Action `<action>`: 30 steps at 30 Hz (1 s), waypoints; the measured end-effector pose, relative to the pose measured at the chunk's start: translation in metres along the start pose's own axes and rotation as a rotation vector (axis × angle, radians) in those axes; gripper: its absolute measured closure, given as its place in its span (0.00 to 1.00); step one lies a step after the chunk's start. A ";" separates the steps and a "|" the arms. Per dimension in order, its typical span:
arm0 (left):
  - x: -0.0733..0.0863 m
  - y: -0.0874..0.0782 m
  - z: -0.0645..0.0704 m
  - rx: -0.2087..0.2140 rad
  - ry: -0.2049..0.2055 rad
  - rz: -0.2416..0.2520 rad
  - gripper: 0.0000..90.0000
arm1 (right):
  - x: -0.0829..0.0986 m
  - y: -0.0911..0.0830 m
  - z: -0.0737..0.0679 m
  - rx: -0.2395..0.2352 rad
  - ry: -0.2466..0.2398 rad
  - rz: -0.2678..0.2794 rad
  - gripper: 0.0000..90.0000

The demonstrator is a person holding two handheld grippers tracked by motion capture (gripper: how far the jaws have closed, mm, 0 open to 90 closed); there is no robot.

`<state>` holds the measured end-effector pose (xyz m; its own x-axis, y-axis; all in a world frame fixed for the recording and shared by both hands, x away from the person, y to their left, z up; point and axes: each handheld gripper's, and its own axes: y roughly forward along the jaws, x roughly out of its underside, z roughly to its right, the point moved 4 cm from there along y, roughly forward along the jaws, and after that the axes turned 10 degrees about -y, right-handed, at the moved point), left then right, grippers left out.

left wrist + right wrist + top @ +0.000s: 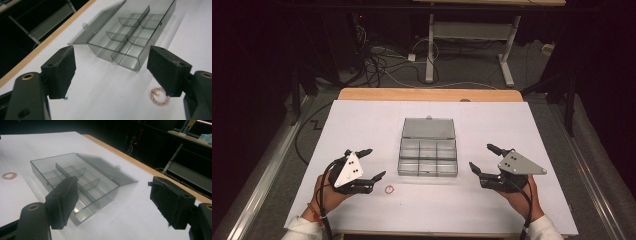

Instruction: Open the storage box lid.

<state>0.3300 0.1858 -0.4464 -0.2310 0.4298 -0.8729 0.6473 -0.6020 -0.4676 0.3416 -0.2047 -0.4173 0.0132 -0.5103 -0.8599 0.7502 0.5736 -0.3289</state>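
Note:
A clear grey compartment box lies in the middle of the white sheet with its lid folded back flat; its compartments look empty. A small pink bead ring lies on the sheet just left of the box's near corner. My left gripper hovers open to the left of the box, with the ring by its near jaw tip. In the left gripper view the ring peeks out beside the right jaw and the box lies ahead. My right gripper stands open right of the box.
The white sheet covers a wooden table whose far edge shows beyond it. A desk frame and loose cables lie on the floor behind the table. Metal rails run along both sides.

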 end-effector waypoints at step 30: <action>0.052 0.014 0.042 0.110 -0.149 -0.071 0.26 | 0.051 -0.028 -0.042 -0.060 0.020 -0.070 0.25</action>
<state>0.2969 0.1716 -0.5038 -0.3840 0.3741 -0.8441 0.5439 -0.6472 -0.5342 0.2936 -0.2198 -0.4681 -0.0510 -0.5379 -0.8415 0.7081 0.5747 -0.4103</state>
